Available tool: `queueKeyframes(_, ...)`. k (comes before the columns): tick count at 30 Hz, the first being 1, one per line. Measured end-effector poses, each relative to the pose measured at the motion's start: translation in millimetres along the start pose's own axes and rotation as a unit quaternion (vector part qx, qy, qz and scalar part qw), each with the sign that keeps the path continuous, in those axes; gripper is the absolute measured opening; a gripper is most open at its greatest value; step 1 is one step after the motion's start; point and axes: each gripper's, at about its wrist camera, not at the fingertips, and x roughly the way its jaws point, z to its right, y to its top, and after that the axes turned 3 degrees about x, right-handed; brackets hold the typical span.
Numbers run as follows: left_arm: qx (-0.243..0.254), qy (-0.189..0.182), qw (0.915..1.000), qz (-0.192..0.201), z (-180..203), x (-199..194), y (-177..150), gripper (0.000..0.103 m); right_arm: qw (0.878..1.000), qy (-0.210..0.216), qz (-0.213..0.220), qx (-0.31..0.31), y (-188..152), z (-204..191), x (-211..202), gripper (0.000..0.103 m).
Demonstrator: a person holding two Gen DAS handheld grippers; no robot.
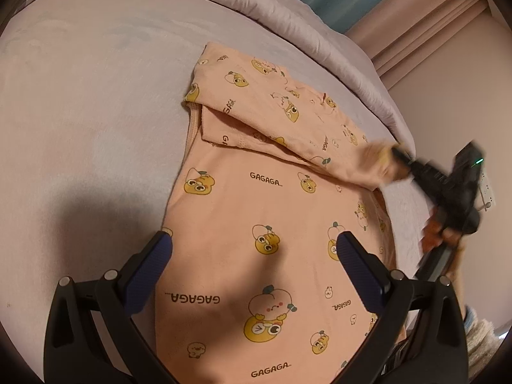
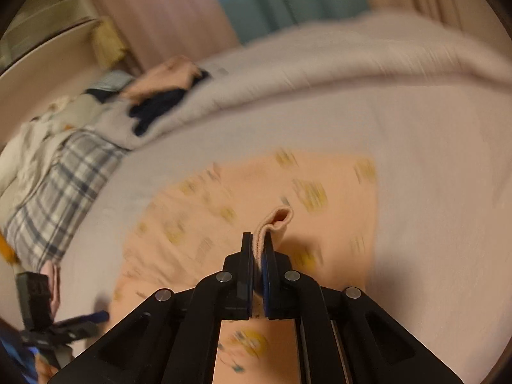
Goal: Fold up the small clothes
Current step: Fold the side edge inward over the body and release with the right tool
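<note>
Peach duck-print child's top [image 1: 265, 224] lies flat on lilac bed sheet [image 1: 80, 112], body spread toward camera, ready for folding. Quilt [image 1: 288, 16] bunched beyond top, out of working area. Sleeve [image 1: 288, 112] drawn diagonally across top's upper part. Left gripper [image 1: 254, 246] hovers over top's lower body, jaws wide apart, empty. Right gripper [image 2: 258, 246] clamped tight on sleeve cuff [image 2: 280, 220], at top's right edge, to carry fold.
</note>
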Motion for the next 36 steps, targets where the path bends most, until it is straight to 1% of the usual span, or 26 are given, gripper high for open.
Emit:
queueKeyframes(2, 0.001, 0.003, 1.0000, 0.001, 0, 1, 1, 0.102, 1.000, 0.000, 0.013, -0.004, 13, 0, -8, 0.006)
queueKeyframes(3, 0.000, 0.003, 1.0000, 0.001, 0, 1, 1, 0.102, 1.000, -0.014, 0.013, 0.001, 17, 5, -9, 0.006)
queueKeyframes(4, 0.000, 0.004, 1.0000, 0.001, 0, 1, 1, 0.102, 0.999, -0.044, 0.011, 0.004, 17, 14, -9, 0.006)
queueKeyframes(6, 0.000, 0.004, 1.0000, 0.001, -1, 3, 2, 0.102, 0.997, -0.070, -0.009, 0.010, 9, 29, 1, 0.006)
queueKeyframes(7, 0.000, 0.006, 1.0000, -0.001, -1, 5, 2, 0.102, 0.996, -0.080, -0.038, 0.019, 2, 41, 12, 0.006)
queueKeyframes(8, 0.000, 0.008, 1.0000, -0.002, -1, 5, 3, 0.102, 0.994, -0.089, -0.065, 0.026, -5, 50, 24, 0.008)
queueKeyframes(9, -0.001, 0.010, 0.9999, -0.003, -2, 5, 2, 0.102, 0.991, -0.101, -0.085, 0.031, -12, 59, 35, 0.014)
queueKeyframes(10, -0.001, 0.011, 0.9999, -0.003, -1, 5, 3, 0.102, 0.987, -0.123, -0.100, 0.030, -20, 68, 43, 0.018)
queueKeyframes(11, -0.001, 0.011, 0.9999, -0.003, -1, 5, 3, 0.102, 0.988, -0.122, -0.095, 0.030, -24, 72, 43, 0.020)
queueKeyframes(12, 0.002, 0.012, 0.9999, -0.003, 0, 3, 3, 0.102, 0.989, -0.115, -0.084, 0.036, -24, 72, 38, 0.024)
queueKeyframes(13, 0.003, 0.013, 0.9999, -0.003, 0, 3, 3, 0.102, 0.990, -0.107, -0.073, 0.047, -22, 72, 32, 0.037)
queueKeyframes(14, 0.004, 0.017, 0.9998, -0.004, 0, 2, 3, 0.102, 0.991, -0.109, -0.063, 0.051, -20, 72, 27, 0.045)
queueKeyframes(15, 0.003, 0.021, 0.9998, -0.004, -1, 1, 3, 0.102, 0.990, -0.123, -0.050, 0.048, -18, 69, 22, 0.050)
queueKeyframes(17, 0.002, 0.021, 0.9998, -0.005, -2, 0, 2, 0.102, 0.986, -0.165, -0.014, 0.022, -16, 60, 7, 0.050)
queueKeyframes(18, 0.001, 0.021, 0.9998, -0.005, -3, -1, 1, 0.102, 0.985, -0.169, 0.003, 0.009, -14, 53, 0, 0.050)
queueKeyframes(19, -0.001, 0.021, 0.9998, -0.006, -4, -2, -1, 0.102, 0.988, -0.153, 0.016, -0.004, -15, 47, -6, 0.050)
queueKeyframes(20, -0.001, 0.021, 0.9998, -0.007, -3, -3, -3, 0.102, 0.992, -0.123, 0.016, -0.016, -16, 41, -8, 0.050)
queueKeyframes(21, 0.000, 0.022, 0.9997, -0.008, -3, -4, -5, 0.102, 0.994, -0.104, 0.007, -0.024, -17, 37, -4, 0.050)
queueKeyframes(22, 0.001, 0.024, 0.9997, -0.008, -2, -5, -8, 0.102, 0.995, -0.091, -0.015, -0.040, -21, 30, 3, 0.044)
queueKeyframes(24, 0.004, 0.027, 0.9996, -0.011, 1, -7, -12, 0.102, 0.992, -0.102, -0.045, -0.062, -30, 27, 18, 0.036)
queueKeyframes(27, 0.006, 0.028, 0.9995, -0.013, 5, -13, -17, 0.102, 0.987, -0.117, -0.102, -0.052, -42, 41, 44, 0.035)
queueKeyframes(29, 0.011, 0.025, 0.9996, -0.010, 10, -19, -21, 0.102, 0.987, -0.118, -0.099, -0.051, -43, 41, 39, 0.035)
queueKeyframes(32, 0.026, 0.029, 0.9992, -0.007, 18, -26, -28, 0.102, 0.983, -0.129, -0.096, -0.084, -46, 26, 18, 0.038)
queueKeyframes(34, 0.033, 0.027, 0.9991, -0.005, 21, -29, -34, 0.102, 0.983, -0.123, -0.091, -0.098, -55, 16, 2, 0.040)
queueKeyframes(35, 0.035, 0.025, 0.9991, -0.004, 23, -31, -37, 0.102, 0.984, -0.116, -0.090, -0.097, -61, 13, -10, 0.042)
queueKeyframes(36, 0.035, 0.024, 0.9991, -0.004, 24, -31, -40, 0.102, 0.985, -0.112, -0.088, -0.095, -61, 8, -12, 0.044)
